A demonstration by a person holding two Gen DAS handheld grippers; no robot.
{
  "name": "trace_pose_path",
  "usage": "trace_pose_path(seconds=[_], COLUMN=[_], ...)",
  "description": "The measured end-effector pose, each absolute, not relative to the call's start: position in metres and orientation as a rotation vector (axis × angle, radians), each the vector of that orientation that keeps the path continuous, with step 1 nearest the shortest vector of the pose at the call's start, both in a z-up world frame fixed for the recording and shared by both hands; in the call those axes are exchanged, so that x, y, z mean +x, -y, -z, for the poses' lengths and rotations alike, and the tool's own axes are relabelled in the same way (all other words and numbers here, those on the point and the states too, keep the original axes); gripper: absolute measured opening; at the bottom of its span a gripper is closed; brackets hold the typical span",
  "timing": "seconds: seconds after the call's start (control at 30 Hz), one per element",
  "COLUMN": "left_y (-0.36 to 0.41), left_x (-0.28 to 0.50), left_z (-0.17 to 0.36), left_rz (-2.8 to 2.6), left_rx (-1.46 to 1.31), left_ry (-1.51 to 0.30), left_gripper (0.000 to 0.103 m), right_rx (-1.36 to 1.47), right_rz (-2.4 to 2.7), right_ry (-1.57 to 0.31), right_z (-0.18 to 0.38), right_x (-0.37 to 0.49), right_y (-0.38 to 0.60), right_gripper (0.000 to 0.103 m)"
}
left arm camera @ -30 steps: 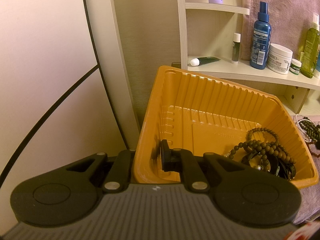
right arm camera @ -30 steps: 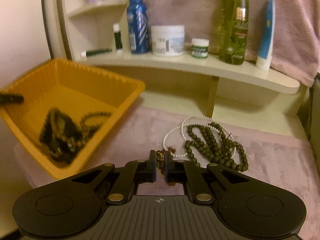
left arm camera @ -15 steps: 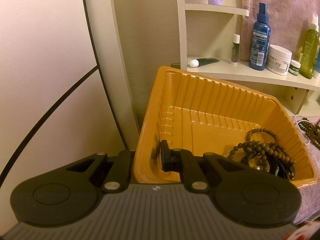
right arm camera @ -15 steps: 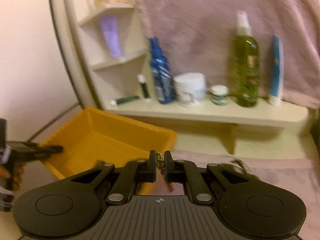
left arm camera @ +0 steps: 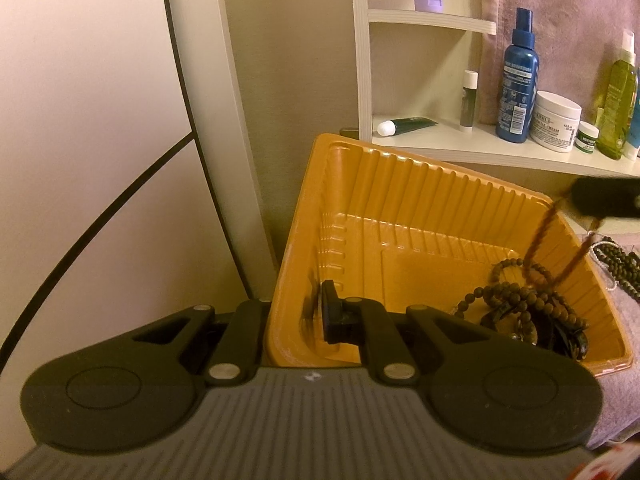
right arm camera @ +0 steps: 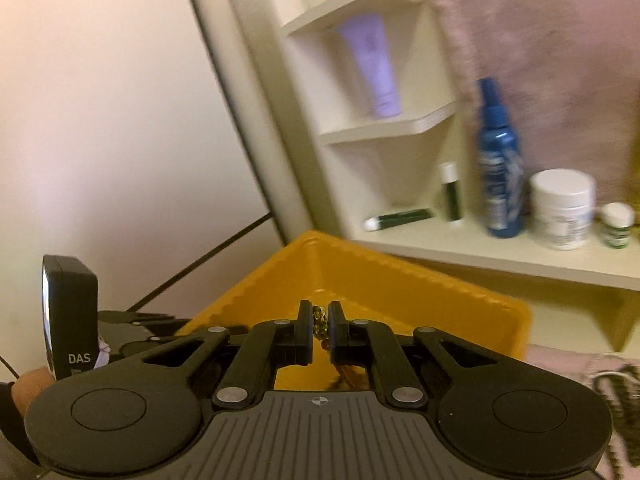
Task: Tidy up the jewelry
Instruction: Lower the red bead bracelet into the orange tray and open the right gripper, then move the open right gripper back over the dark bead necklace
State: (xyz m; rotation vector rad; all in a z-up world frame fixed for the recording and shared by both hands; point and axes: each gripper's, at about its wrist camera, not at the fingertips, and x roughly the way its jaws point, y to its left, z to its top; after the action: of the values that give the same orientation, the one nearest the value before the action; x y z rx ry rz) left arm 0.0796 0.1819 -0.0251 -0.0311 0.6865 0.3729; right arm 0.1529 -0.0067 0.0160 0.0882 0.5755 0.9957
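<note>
Right tongs (right arm camera: 320, 322) newly above tray (left arm camera: 400, 184)

tray (left arm camera: 400, 184): orange, ribbed | beads (left arm camera: 520, 300): dark brown | bottle (left arm camera: 518, 80): blue | towel (right arm camera: 560, 40): pink

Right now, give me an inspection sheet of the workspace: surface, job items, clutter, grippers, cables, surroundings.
Surface: pink cloth under the tray.
Job's things: orange tray holds dark bead bracelets; more bead strands lie on the cloth; a brown bead string hangs over the tray.
Clutter: nothing seen.
Grippers: left gripper shut on the tray's wall; right gripper shut on the brown bead string.
Cables: thin black line across the left panel, nature unclear.
Surroundings: shelf with blue spray bottle, white jar, green bottle, tubes.
</note>
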Motion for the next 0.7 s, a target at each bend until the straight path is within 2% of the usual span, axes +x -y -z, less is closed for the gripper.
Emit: trace_pose_path(seconds=[0.33,0.57,0.6,0.67,0.7], left_y=[-0.183,-0.183,-0.183,-0.183,-0.182], left_x=[0.08,0.081,0.081,0.082,0.082], left_z=[0.026,0.027,0.027,0.027,0.027], left_rz=[-0.369,-0.374,-0.375,-0.376,-0.377], left_rx=[-0.038,-0.038,-0.039,-0.039,-0.038], left_ry=[-0.688,-0.692,-0.693,-0.695,-0.695], left_gripper=[0.009,0.009,0.009,0.009,0.009], right_rx=[0.047,0.036,0.038,0.045,0.055], right_rz=[-0.986,-0.978,-0.974,-0.974,-0.974], right_ry=[-0.702,-0.742,-0.741,-0.731,-0.727], right_z=[0.027,0.037,0.036,0.032,0.029], right_x=[0.171,0.178,0.178,0.178,0.177], right_y=[-0.029,-0.032,-0.032,-0.03,-0.028], right_gripper=[0.007,0.008,0.01,0.023,0.039])
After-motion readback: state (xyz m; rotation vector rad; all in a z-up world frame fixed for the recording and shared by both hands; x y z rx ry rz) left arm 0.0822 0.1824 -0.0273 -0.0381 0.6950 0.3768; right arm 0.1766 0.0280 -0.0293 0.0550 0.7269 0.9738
